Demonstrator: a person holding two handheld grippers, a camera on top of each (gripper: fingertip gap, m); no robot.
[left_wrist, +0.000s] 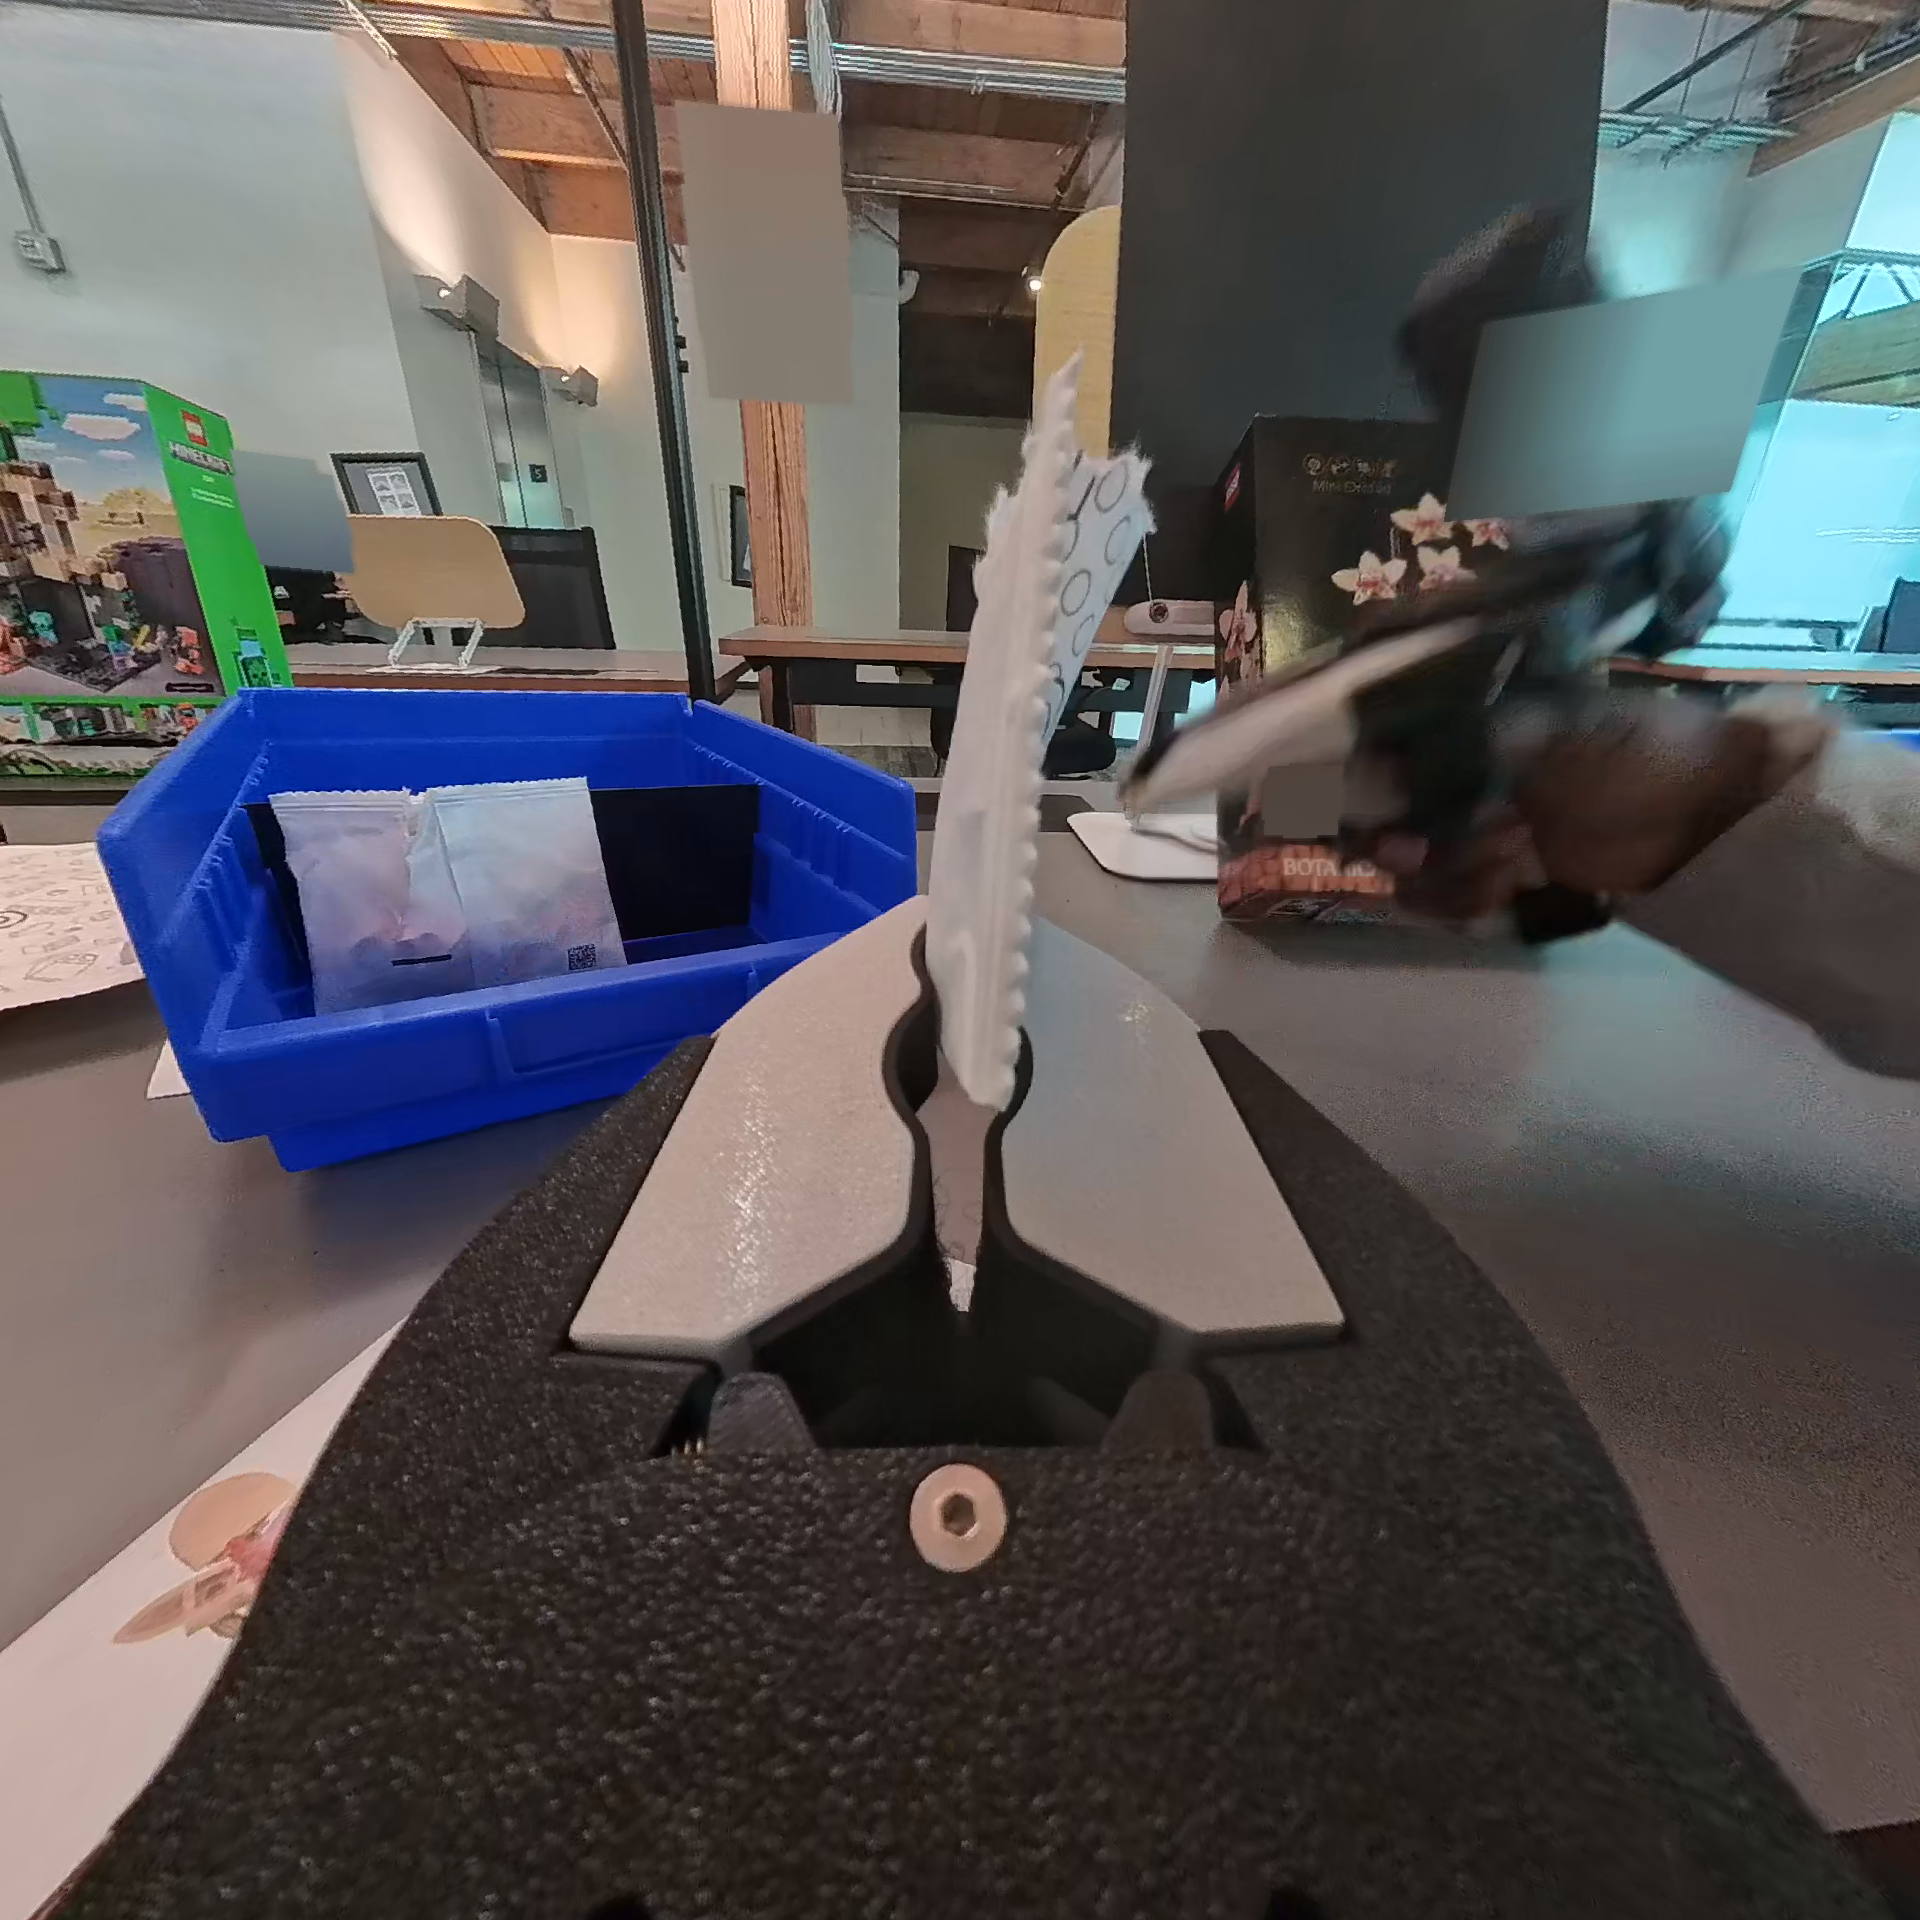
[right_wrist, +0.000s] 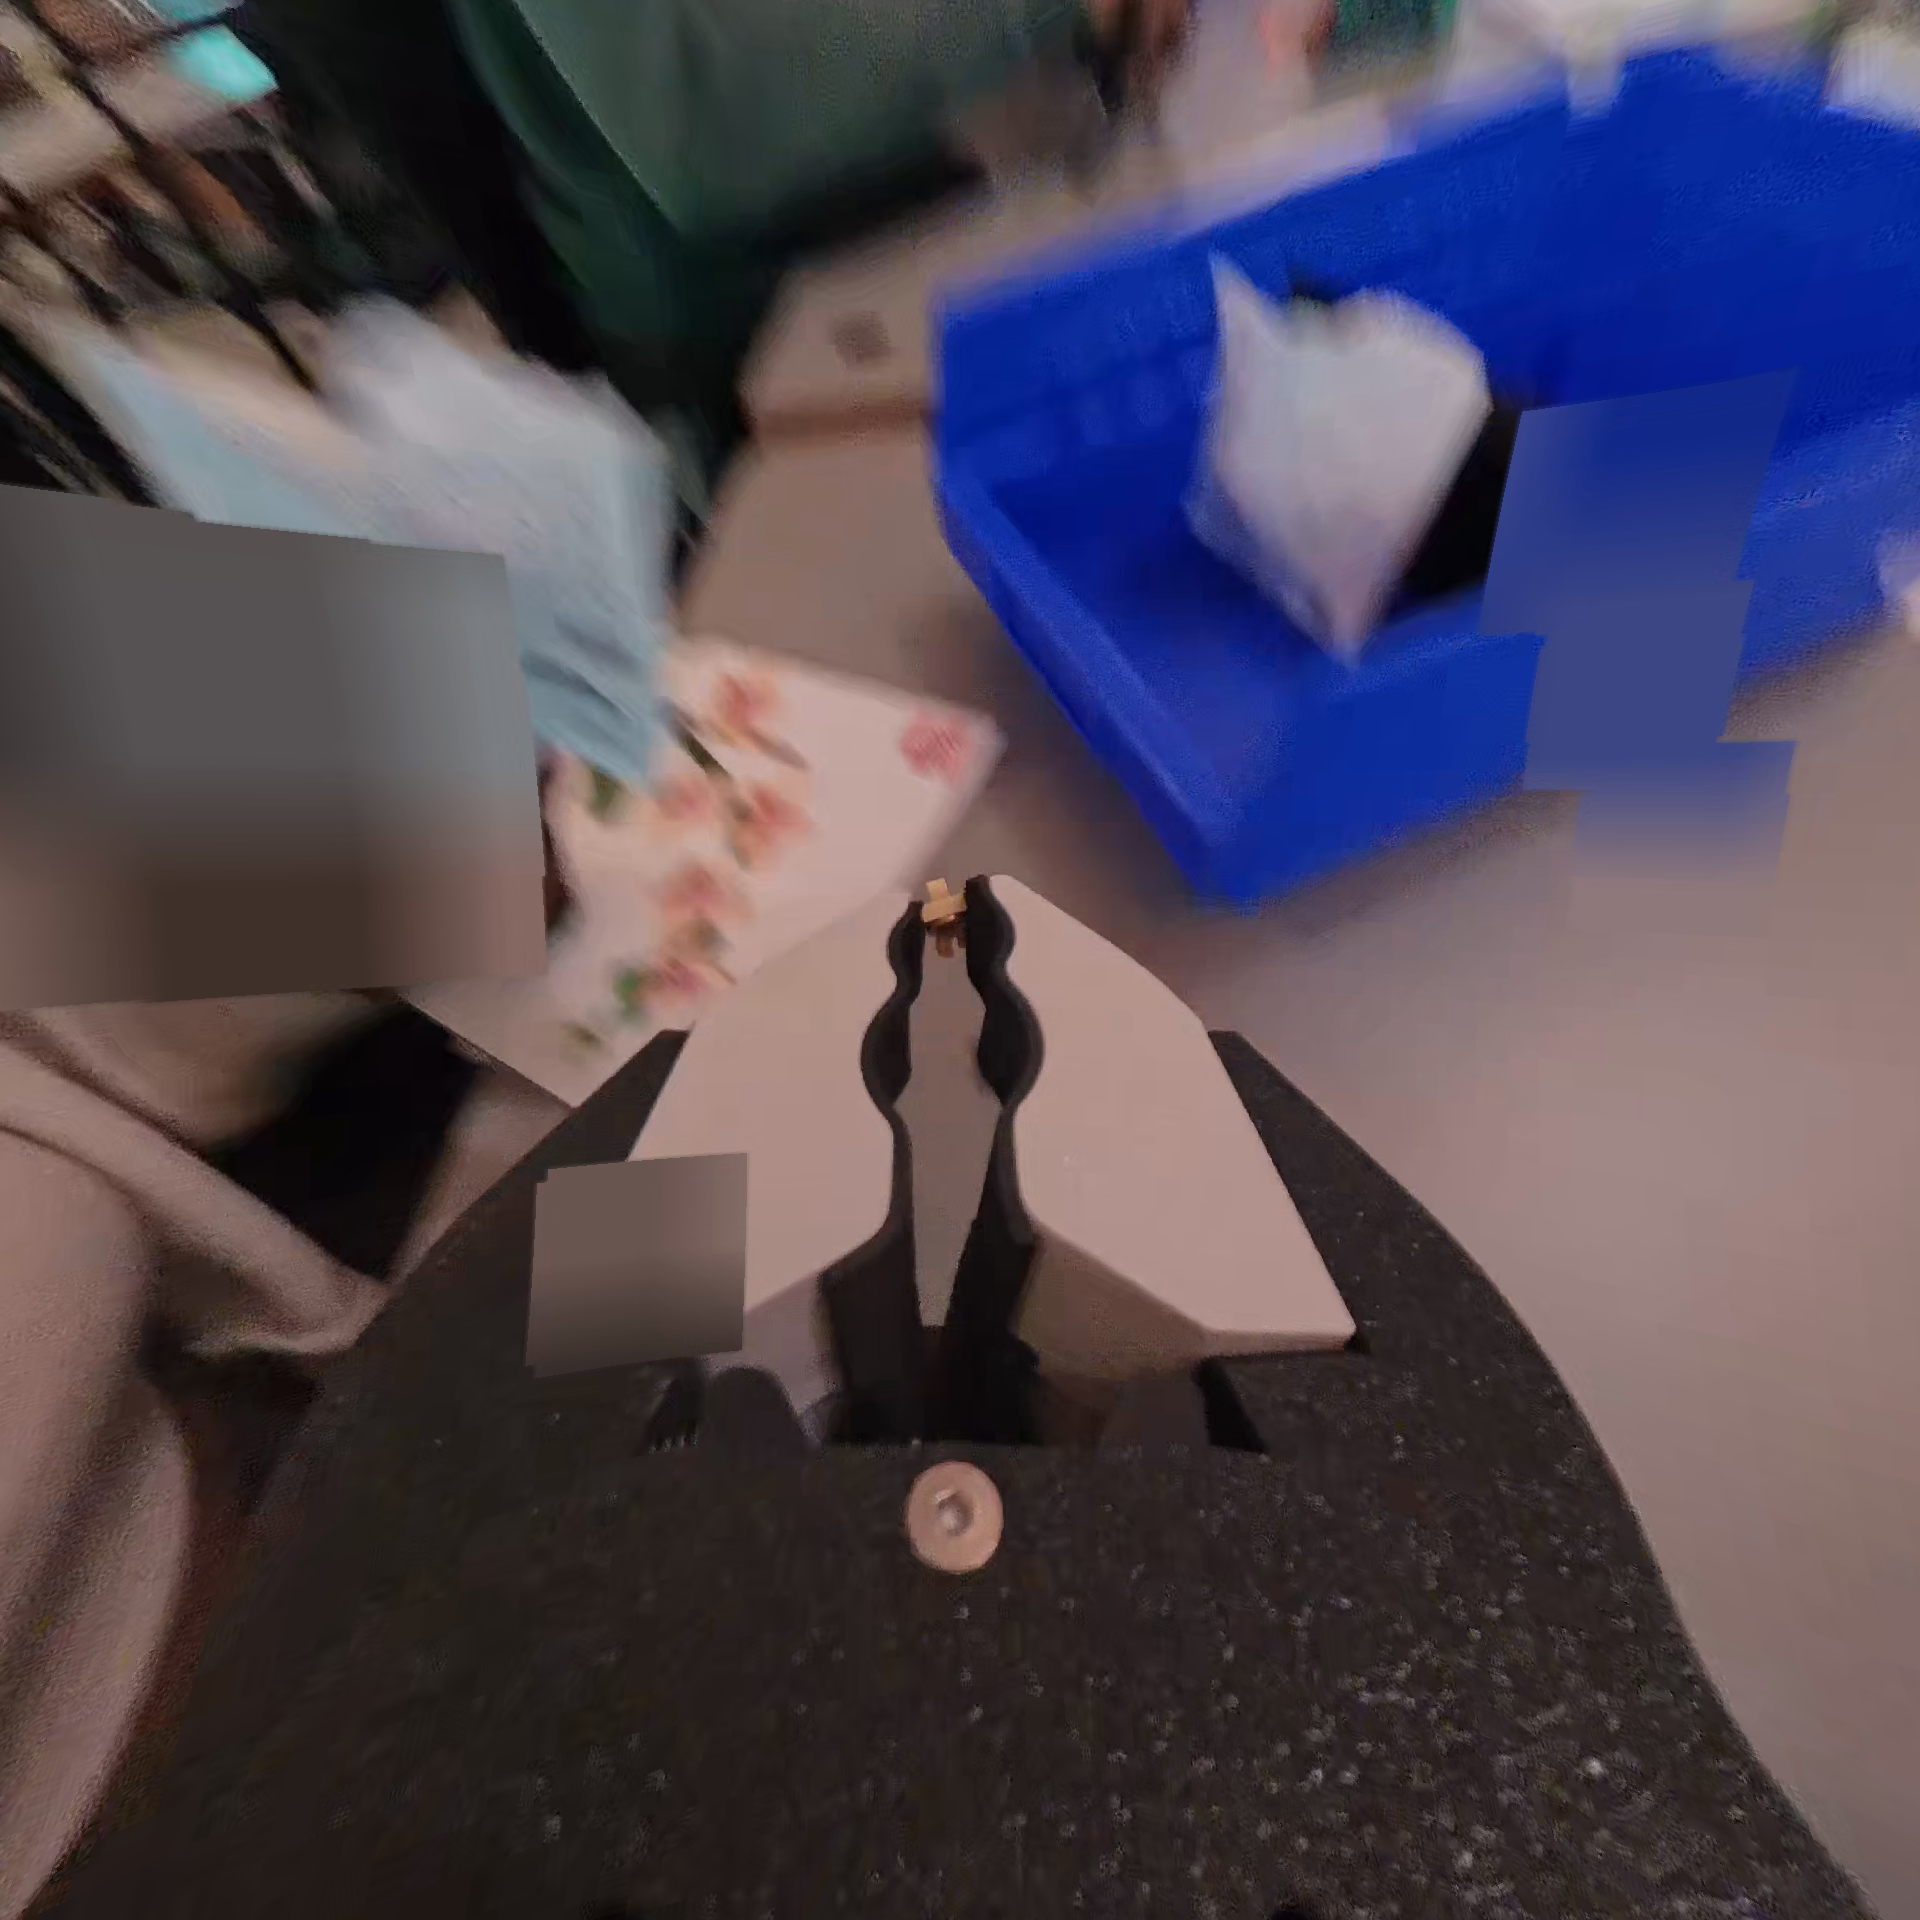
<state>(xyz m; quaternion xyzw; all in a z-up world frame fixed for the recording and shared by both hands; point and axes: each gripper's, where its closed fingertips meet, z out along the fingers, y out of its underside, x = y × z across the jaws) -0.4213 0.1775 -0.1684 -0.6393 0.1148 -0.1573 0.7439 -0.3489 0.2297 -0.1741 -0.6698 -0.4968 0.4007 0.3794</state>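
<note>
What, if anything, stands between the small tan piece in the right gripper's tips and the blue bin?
Nothing visible does. The right gripper pinches the small tan piece, and only bare grey table lies between it and the blue bin. The flowered sheet lies off to the side.

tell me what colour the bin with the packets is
Bright blue bin, clearest in the left wrist view.

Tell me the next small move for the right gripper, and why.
Probably lower the right gripper toward the grey table and set down the small tan piece pinched at its tips. That view is motion-blurred, so steady it first. The left gripper holds the torn white paper bag upright, and the blue bin already holds two bags.
</note>
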